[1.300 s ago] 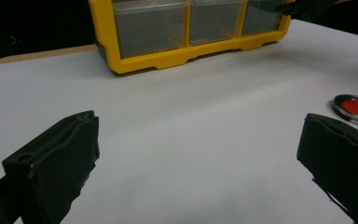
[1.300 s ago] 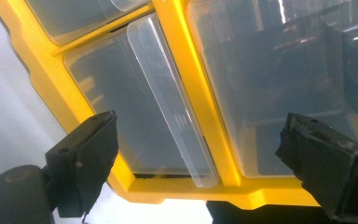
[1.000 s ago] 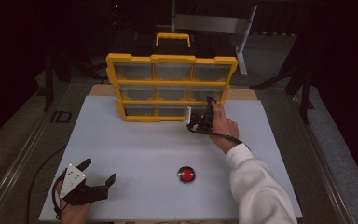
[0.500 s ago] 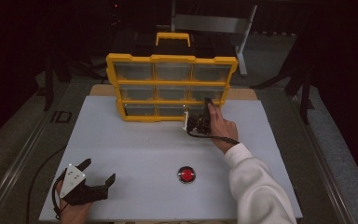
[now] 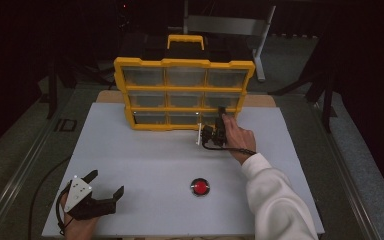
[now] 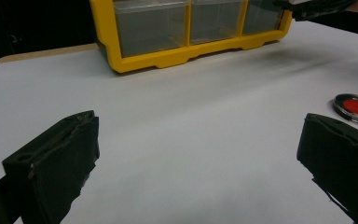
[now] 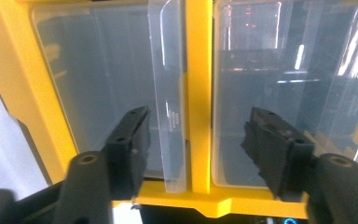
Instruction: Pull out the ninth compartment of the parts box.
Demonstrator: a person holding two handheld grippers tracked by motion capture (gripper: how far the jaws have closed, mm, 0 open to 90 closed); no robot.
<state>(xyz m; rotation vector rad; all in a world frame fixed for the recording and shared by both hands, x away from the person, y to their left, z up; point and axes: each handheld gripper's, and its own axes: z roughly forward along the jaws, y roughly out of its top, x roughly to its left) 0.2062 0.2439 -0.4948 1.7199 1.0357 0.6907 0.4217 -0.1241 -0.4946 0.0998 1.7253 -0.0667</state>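
High view, cabinet: a yellow drawer cabinet [image 5: 184,93] stands at the far side of the white table [image 5: 150,165], three rows of clear drawers, a carry handle on top.
High view, right hand: the right gripper [image 5: 219,123] is up against the bottom row's right end, the white sleeve [image 5: 275,197] reaching in from the near edge.
High view, left hand: the left gripper [image 5: 102,189] rests at the near left corner, jaws spread wide, nothing between them.
High view, button: a red button [image 5: 200,187] sits on the table, well apart from both.
Left gripper view, tool: both jaws stand far apart over bare table; the cabinet's bottom row [image 6: 191,21] lies well ahead.
Right gripper view, tool: jaws open, one each side of a clear drawer tab [image 7: 170,93] and the yellow divider [image 7: 199,88]; they grip nothing yet.
Right gripper view, handling: thin, glossy plastic, so I'd judge the drawer light, stiff, slippery and a little brittle.
Right gripper view, hold: the protruding tab looks the place to pinch, squarely and gently.
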